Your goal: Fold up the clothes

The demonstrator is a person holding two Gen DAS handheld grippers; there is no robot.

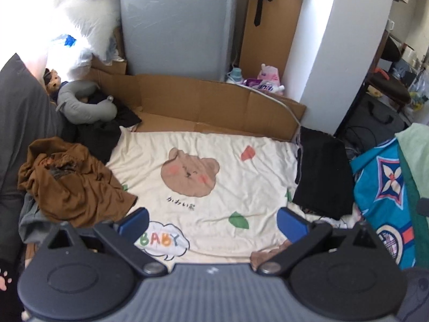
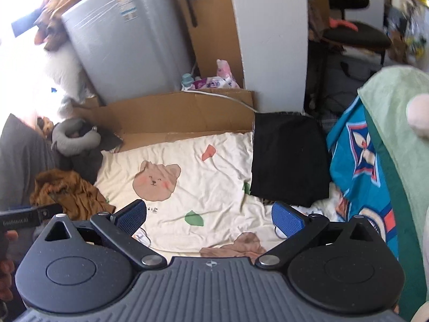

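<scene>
Black folded garment (image 2: pixel 289 158) on cream bear-print sheet (image 2: pixel 187 158), brown heap (image 1: pixel 72 179) opposite.

A home bedroom: bear-print bedsheet (image 1: pixel 214 161), heaped clothes (image 1: pixel 69 182), neck pillow (image 1: pixel 85 102)

- Left gripper (image 1: pixel 213 224) is spread wide open, blue-padded fingers (image 1: pixel 134 224) far apart with nothing between them.
- It's hovering, tilted down a bit, not touching anything as far as I can tell.
- Right gripper (image 2: pixel 209 220) is the same deal: jaws wide open, both blue pads (image 2: pixel 287 221) empty and up in the air.
- In the right wrist view the left gripper pokes in at the left edge as a dark bar, so the two sit side by side, at about the same height.
- A bit of the person's hand (image 2: pixel 6 257) shows at that same left edge, below the dark bar.
</scene>
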